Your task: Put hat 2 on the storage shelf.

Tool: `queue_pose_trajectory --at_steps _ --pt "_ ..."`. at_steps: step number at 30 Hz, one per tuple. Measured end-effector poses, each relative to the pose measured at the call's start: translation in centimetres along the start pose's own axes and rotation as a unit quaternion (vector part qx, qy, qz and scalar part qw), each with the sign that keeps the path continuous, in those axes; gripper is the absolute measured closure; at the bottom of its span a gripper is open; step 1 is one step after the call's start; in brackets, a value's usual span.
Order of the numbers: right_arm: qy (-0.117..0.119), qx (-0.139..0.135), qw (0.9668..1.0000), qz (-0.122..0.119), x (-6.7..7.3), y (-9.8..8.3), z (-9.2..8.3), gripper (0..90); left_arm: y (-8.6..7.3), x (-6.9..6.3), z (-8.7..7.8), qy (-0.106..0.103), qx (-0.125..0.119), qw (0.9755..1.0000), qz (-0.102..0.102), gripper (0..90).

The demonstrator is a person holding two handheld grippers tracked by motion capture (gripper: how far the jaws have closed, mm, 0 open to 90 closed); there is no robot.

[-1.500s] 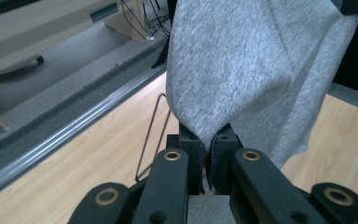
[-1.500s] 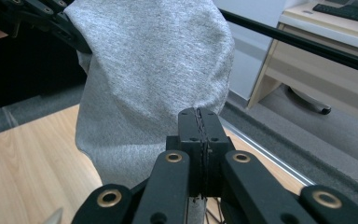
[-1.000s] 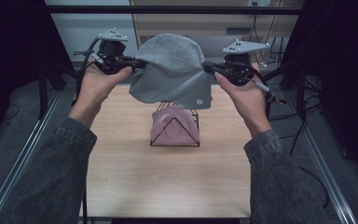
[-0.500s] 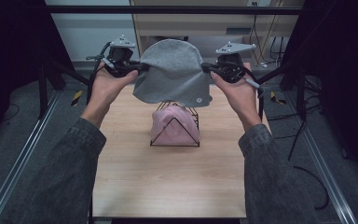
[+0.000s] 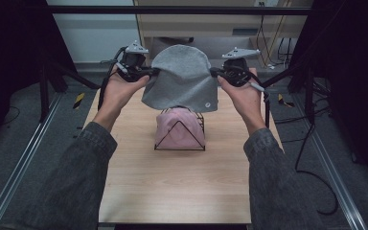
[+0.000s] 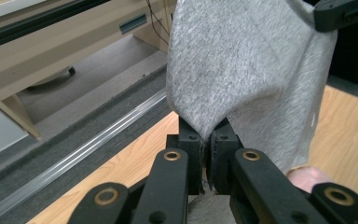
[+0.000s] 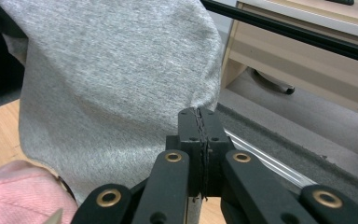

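Observation:
A grey knit beanie hangs in the air, stretched between the two grippers above the far half of the table. My left gripper is shut on its left edge, and the grey cloth rises from between its jaws. My right gripper is shut on the right edge, with the beanie spreading to the left of its jaws. Below the beanie stands a black wire rack that carries a pink cloth, also seen as a pink cloth low in the right gripper view.
The wooden table has bare room in front of the rack. Metal rails run along both sides. A beige cabinet stands beyond the far edge, with cables on the floor at the right.
Both grippers have carried the grey beanie farther from the person and a little higher; it now hangs above the rack's far side. The rack and pink cloth have stayed put.

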State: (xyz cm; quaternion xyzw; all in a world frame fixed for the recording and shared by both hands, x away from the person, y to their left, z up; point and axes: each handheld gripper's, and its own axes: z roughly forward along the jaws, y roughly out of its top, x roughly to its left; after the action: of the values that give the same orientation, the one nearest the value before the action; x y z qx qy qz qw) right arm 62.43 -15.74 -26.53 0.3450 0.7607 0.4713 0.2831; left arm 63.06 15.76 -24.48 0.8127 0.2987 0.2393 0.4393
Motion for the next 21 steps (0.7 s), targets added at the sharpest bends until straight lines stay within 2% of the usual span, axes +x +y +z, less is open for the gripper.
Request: queue_pose_trajectory --at_steps 11,21 --pt "-0.004 0.004 0.9999 0.014 -0.4 -1.3 0.8 89.9 -0.8 0.3 1.3 -0.001 0.006 1.0000 -0.006 86.2" --pt "0.005 0.015 0.9997 0.018 0.0 -2.7 1.2 89.9 -2.5 0.1 2.0 -0.010 0.021 0.9997 -0.011 86.2"
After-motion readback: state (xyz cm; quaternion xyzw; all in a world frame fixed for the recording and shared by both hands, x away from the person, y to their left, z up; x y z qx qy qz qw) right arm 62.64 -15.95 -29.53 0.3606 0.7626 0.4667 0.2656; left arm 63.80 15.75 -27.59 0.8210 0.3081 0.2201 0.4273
